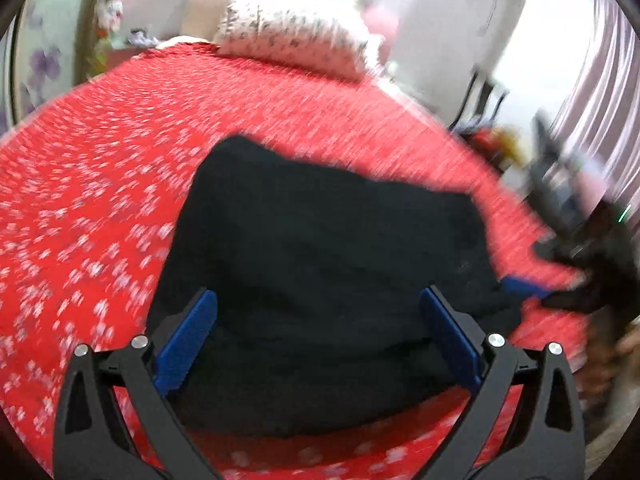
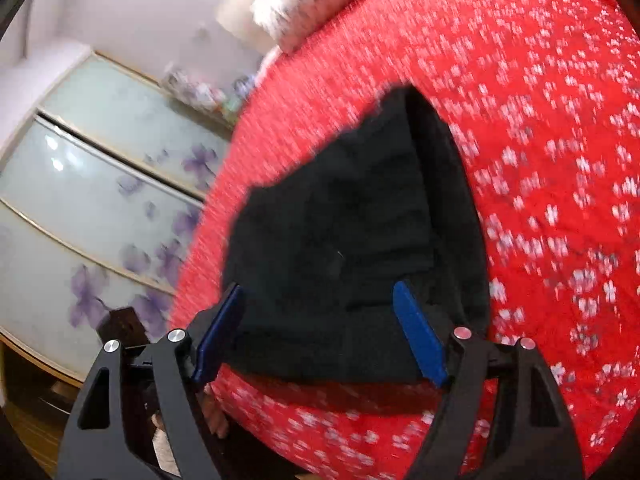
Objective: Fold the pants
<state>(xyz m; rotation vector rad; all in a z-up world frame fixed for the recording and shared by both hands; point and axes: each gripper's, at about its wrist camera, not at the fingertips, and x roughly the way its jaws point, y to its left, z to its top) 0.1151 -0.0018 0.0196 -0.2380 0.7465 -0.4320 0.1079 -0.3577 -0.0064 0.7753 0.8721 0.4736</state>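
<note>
Hovering, left claw [image 1: 318, 300]: spread wide, blue pads apart at lower centre of the left view, gripping nothing, black cloth showing in the gap between them.
Left pads [image 1: 188, 342]: blue, ribbed, angled outward on black arms with silver bolts.
Right claw [image 2: 322, 296]: likewise released, blue pads held apart at lower centre of the right view, nothing clasped, dark cloth filling the gap.
Right claw from the left view [image 1: 524, 286]: seen at the right edge, one blue pad just beside the cloth's right corner; contact impossible to tell through the blur.
Pants [image 1: 320, 280]: black, bunched into a compact folded heap, lying on the bedspread, centre of both views; in the right view [image 2: 352, 248] layered edges running up toward the upper middle.
Bedspread [image 1: 100, 208]: red with small white flowers, covering most of the left view's left half and the right view's right half.
Pillow [image 1: 296, 36]: white with small dark print, top centre of the left view, at the bedspread's far edge.
Wardrobe [image 2: 80, 200]: pale sliding doors with purple flowers, left side of the right view.
Curtain [image 1: 600, 92]: pale, pleated, upper right of the left view.
Blur: strong throughout, fine detail unreadable.
</note>
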